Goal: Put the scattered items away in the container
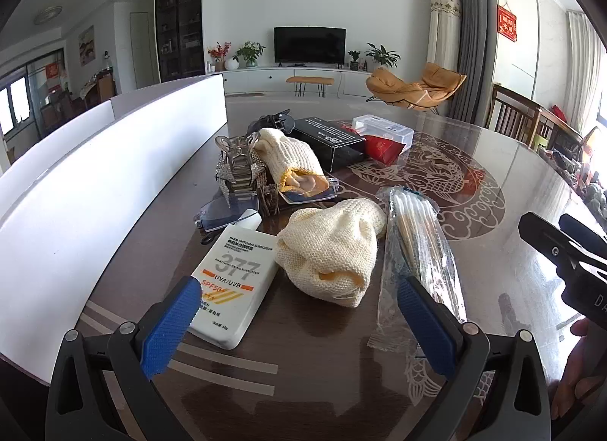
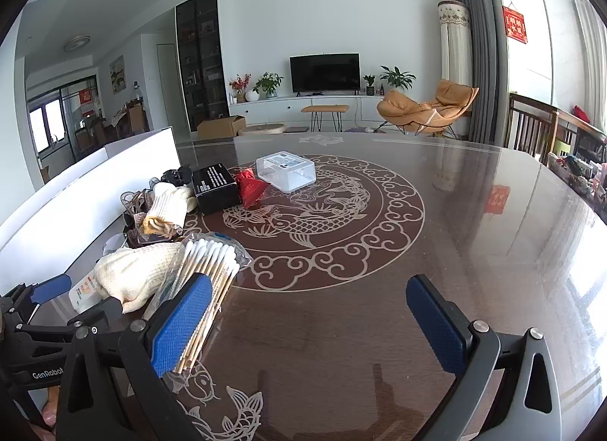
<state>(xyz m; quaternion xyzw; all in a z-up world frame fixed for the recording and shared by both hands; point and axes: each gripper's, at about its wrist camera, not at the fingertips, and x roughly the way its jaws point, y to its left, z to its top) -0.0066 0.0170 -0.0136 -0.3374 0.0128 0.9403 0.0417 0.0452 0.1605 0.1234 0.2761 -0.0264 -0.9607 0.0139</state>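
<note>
A pile of items lies on the dark glass table: a white sunscreen bottle, a cream knitted glove, a bag of cotton swabs, a second glove, hair clips, a black box, a red pouch and a clear plastic box. My left gripper is open and empty, hovering just before the bottle and glove. My right gripper is open and empty over bare table, its left finger beside the swabs. The clear box sits farther off.
A long white container wall runs along the table's left side and also shows in the right wrist view. A wooden chair stands at the table's far right. The right gripper's body shows at the left view's right edge.
</note>
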